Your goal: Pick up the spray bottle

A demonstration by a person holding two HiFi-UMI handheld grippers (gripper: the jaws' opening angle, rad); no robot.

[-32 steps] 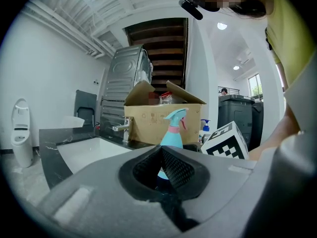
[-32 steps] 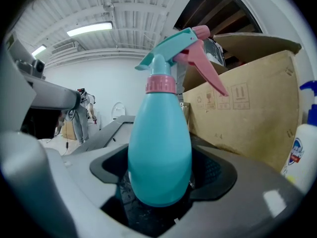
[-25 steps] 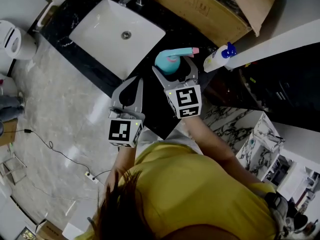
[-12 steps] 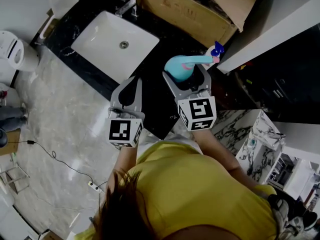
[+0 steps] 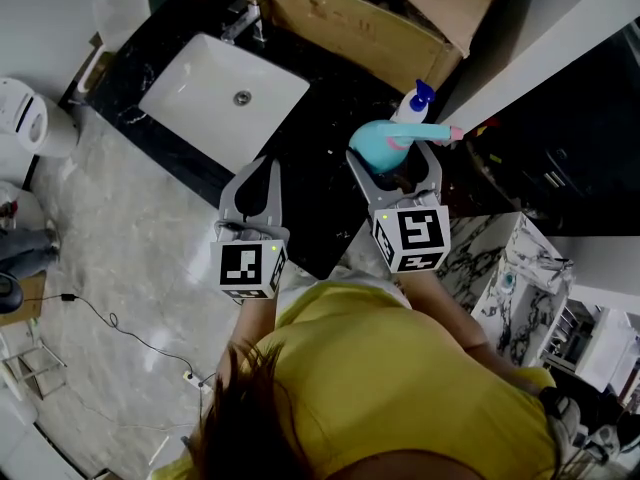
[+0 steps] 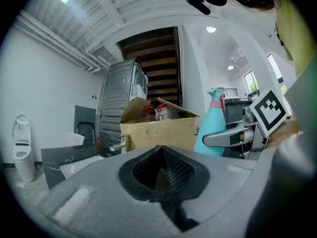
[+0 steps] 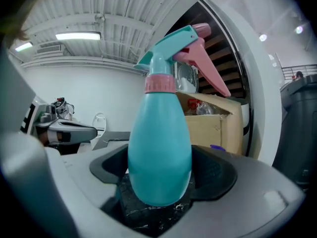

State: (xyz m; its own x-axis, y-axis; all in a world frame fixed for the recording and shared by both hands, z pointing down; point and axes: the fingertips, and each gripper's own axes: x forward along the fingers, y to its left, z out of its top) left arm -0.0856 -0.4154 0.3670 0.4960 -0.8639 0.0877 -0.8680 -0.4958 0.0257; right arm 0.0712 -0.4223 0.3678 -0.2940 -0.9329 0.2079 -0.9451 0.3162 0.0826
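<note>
Teal spray bottle: upright, clamped between the jaws of my right hand-held gripper, over the black desk.
Left hand-held gripper: jaws together, holding nothing; bottle off to its right.

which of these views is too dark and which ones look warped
Head view: dim and underexposed, the black counter swallows detail. Left gripper view: fisheye bending, dark round border, the shut left claw soft up close. Right gripper view: same fisheye, spray bottle sharp, ceiling light blown white.
</note>
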